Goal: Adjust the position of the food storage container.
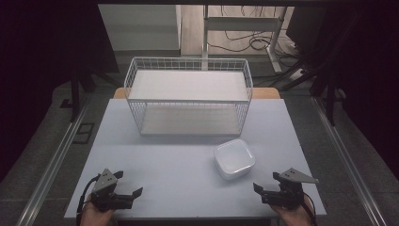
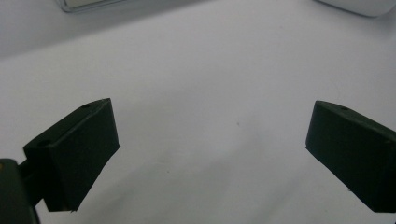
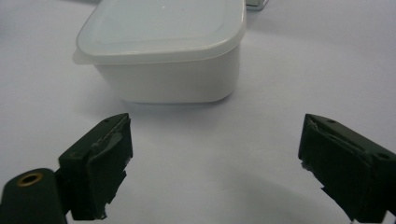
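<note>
At the near left corner of the pale table [image 1: 155, 155], the left gripper [image 1: 128, 184] rests low in the person's left hand [image 1: 96, 214], seemingly parked there as a ready position, well apart from anything to grasp. Its jaws are spread wide, and the left gripper view shows nothing between them but bare tabletop; they touch nothing. Toward the middle and farther back stands the white wire basket [image 1: 188, 96], two-tiered with flat white shelves, its long open side facing the person, which would suit it as a place to set things, though that is a judgement. To the right of centre, in front of the basket and clear of it, sits the white lidded container [image 1: 234, 158], upright on the table with its lid [image 3: 163, 21] seated all round; it lies nearer the right hand than the left, so it looks placed for that hand to take. At the near right corner, the right gripper [image 1: 268, 182] points toward the container from just in front of it. Its jaws also stand wide apart, with only table surface in the gap, and the right gripper view shows the container's wall beyond the tips, not touched.
</note>
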`<state>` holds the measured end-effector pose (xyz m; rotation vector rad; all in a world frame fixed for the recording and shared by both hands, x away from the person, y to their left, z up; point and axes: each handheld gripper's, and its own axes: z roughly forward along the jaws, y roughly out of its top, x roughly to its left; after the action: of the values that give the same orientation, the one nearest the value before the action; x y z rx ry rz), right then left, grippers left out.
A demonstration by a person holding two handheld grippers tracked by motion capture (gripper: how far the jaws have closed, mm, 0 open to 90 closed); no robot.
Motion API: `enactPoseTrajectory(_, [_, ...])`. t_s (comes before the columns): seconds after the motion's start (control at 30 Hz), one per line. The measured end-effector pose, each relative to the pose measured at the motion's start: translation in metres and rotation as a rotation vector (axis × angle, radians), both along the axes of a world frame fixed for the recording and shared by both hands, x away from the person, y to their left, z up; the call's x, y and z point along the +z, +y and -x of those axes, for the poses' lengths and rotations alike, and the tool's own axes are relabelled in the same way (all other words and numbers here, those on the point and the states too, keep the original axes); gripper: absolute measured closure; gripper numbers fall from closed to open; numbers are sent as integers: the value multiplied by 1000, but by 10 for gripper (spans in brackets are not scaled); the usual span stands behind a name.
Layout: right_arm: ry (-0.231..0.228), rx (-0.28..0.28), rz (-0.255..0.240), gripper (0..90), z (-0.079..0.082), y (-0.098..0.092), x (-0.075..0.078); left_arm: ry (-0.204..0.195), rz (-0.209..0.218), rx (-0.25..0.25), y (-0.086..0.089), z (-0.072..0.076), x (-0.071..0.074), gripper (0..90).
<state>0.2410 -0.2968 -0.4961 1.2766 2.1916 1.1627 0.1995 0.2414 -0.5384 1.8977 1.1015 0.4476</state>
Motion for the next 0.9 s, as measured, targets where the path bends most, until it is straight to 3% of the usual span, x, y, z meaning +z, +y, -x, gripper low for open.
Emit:
enactPoseTrajectory(0.13, [4,-6,23,195,-5,-1,4,-3,-9,2,0,0,0,20])
enactPoseTrajectory(0.2, [9,12,10,330,-10,-2,10,-6,-7,6,0,1,0,20])
enactPoseTrajectory(0.23, [9,12,10,330,-10,-2,10,-7,-7,7,0,1,0,20])
enactPoseTrajectory(0.37, [-8,43,44,517,-15,1,16,-13,-3,15,2,2,1,22])
enactPoseTrajectory(0.4, [-12,59,66,597,-17,3,19,-12,-1,17,2,2,1,23])
enactPoseTrajectory(0.57, [-37,55,110,764,-21,4,23,-12,-3,14,2,2,0,23])
enactPoseTrajectory(0.67, [-39,52,109,868,-27,2,26,-8,-4,16,2,2,0,24])
enactPoseTrajectory(0.9, [-49,25,132,895,-50,3,32,-6,-4,21,2,1,0,27])
